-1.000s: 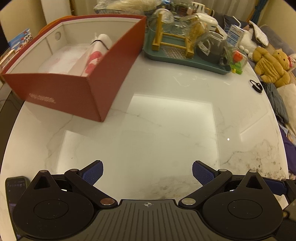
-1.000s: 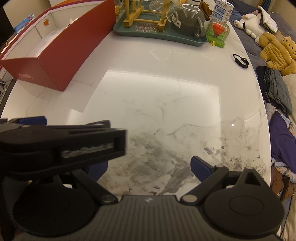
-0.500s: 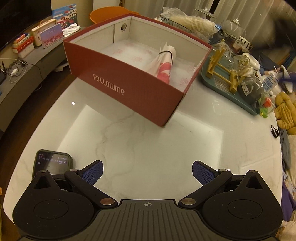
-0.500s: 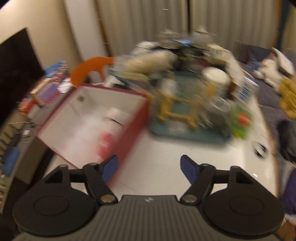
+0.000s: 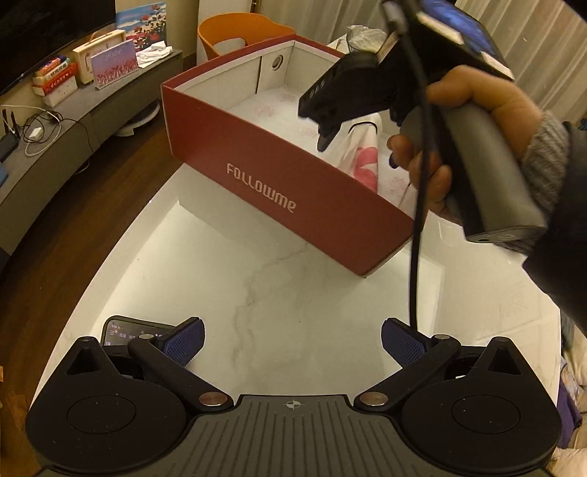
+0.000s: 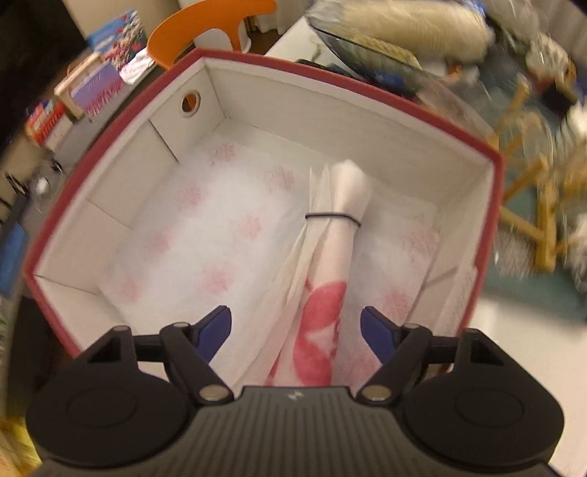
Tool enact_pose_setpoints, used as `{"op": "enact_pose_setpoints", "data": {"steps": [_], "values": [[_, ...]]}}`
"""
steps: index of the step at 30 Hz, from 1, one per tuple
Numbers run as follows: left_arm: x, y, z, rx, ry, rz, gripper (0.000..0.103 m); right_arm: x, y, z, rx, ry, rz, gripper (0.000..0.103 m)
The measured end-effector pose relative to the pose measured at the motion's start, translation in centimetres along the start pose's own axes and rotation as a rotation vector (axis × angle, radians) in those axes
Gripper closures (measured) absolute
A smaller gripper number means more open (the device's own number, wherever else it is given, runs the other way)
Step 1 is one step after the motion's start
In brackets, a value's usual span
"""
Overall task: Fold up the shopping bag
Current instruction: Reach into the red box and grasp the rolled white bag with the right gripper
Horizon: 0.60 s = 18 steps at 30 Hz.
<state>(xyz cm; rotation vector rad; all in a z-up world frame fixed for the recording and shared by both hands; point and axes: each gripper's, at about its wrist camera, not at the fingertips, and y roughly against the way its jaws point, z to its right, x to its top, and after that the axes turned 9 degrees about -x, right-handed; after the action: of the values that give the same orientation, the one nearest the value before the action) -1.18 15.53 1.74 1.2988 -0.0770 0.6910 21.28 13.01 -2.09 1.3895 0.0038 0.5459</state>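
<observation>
A rolled white shopping bag (image 6: 330, 264) with a red print, bound by a black elastic band, lies inside a red cardboard box (image 6: 370, 84) lined with white tissue paper. My right gripper (image 6: 295, 324) is open above the box, its blue pads on either side of the roll's near end, not touching it. In the left wrist view the box (image 5: 279, 176) stands at the table's far side, with the bag (image 5: 361, 154) showing over its wall and the right gripper held above it. My left gripper (image 5: 291, 339) is open and empty over the marble table (image 5: 279, 293).
A phone (image 5: 121, 330) lies on the table under my left finger. A green drying rack with glasses (image 6: 532, 205) stands right of the box. An orange chair (image 5: 234, 33) and a low shelf with books (image 5: 73, 73) are beyond the table.
My right gripper has swung left and down over the box, now framing the rolled bag. My left gripper has pulled back a little and turned left; the right hand has come into its view.
</observation>
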Motion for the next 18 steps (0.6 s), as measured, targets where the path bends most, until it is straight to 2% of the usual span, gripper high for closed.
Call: {"op": "enact_pose_setpoints", "data": {"steps": [3, 4, 5, 8, 10, 11, 12, 16, 18], "values": [[0.6, -0.2, -0.7, 0.008, 0.006, -0.001, 0.0, -0.5, -0.8, -1.1, -0.116, 0.049, 0.021, 0.021], [0.9, -0.3, -0.9, 0.011, 0.008, 0.0, 0.0, -0.7, -0.7, -1.1, -0.145, 0.048, 0.034, 0.03], [1.1, -0.2, -1.3, 0.009, 0.014, 0.002, 0.0, -0.7, -0.5, -0.7, -0.146, 0.027, 0.039, 0.039], [1.5, -0.2, -1.5, 0.002, 0.023, 0.007, 0.0, -0.5, -0.1, 0.5, -0.143, -0.042, 0.031, 0.047], [1.7, -0.6, -1.1, -0.006, 0.017, 0.003, 0.0, -0.3, -0.4, 0.7, -0.168, 0.005, 0.042, 0.047], [1.6, -0.5, -1.1, -0.01, 0.013, 0.004, 0.0, -0.4, -0.4, 0.6, -0.178, 0.032, 0.061, 0.062], [1.8, -0.6, -1.1, -0.011, 0.01, 0.004, 0.0, -0.6, -0.1, 0.5, -0.187, 0.052, 0.082, 0.071], [1.7, -0.9, -0.9, -0.012, 0.008, -0.003, 0.0, -1.1, 2.3, -0.4, -0.196, 0.102, 0.188, 0.072], [1.7, -1.0, -0.9, -0.012, 0.007, -0.004, 0.0, -0.6, 2.0, -0.6, -0.129, 0.1, 0.147, 0.07]]}}
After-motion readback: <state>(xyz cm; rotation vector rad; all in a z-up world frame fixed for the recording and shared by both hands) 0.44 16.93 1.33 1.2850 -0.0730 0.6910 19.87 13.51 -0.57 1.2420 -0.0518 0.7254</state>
